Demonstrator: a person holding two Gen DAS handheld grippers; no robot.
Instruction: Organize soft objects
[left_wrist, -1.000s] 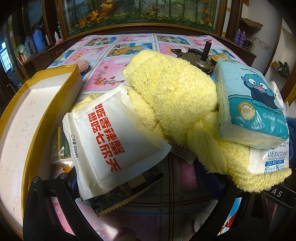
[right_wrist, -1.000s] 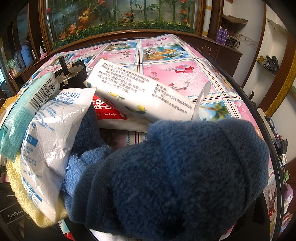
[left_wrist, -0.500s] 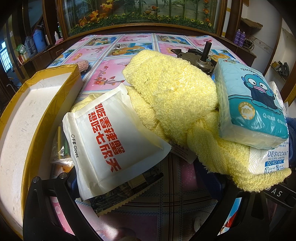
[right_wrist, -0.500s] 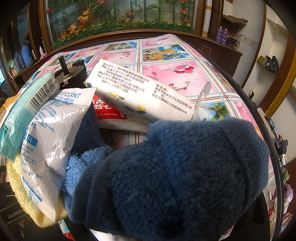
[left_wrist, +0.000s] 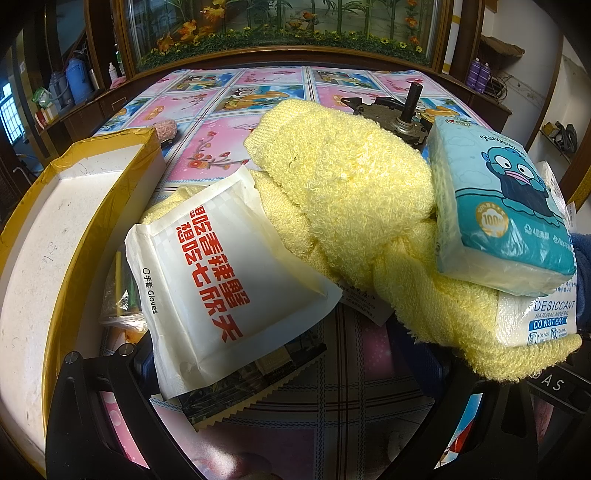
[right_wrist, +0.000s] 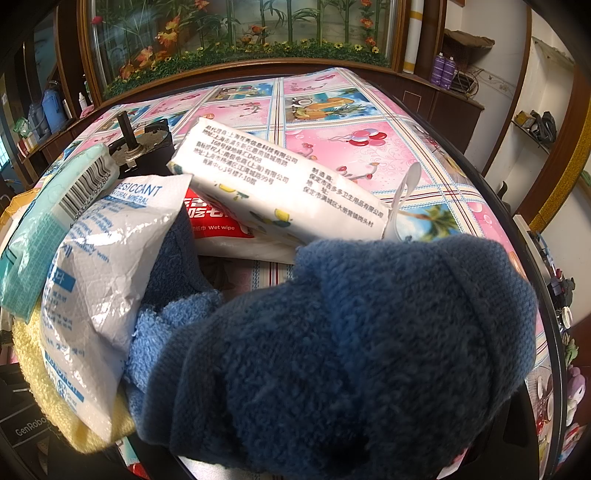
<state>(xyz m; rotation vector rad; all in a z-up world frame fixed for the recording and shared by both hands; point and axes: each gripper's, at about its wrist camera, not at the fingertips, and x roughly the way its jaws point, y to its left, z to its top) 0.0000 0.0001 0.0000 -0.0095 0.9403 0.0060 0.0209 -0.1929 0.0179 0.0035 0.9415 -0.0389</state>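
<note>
Left gripper (left_wrist: 284, 413), lower frame: spread wide, empty, before white glove packet (left_wrist: 221, 280) and fluffy yellow towel (left_wrist: 343, 206). Right gripper hidden under dark blue towel (right_wrist: 354, 354); grip unclear. Step looks like first pick; next needs closing on towel, moving toward gold-edged box (left_wrist: 55, 236) at left.

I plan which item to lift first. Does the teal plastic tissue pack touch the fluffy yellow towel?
Touching. In the left wrist view the teal plastic tissue pack leans against and rests on the fluffy yellow towel, with no gap between them.
</note>
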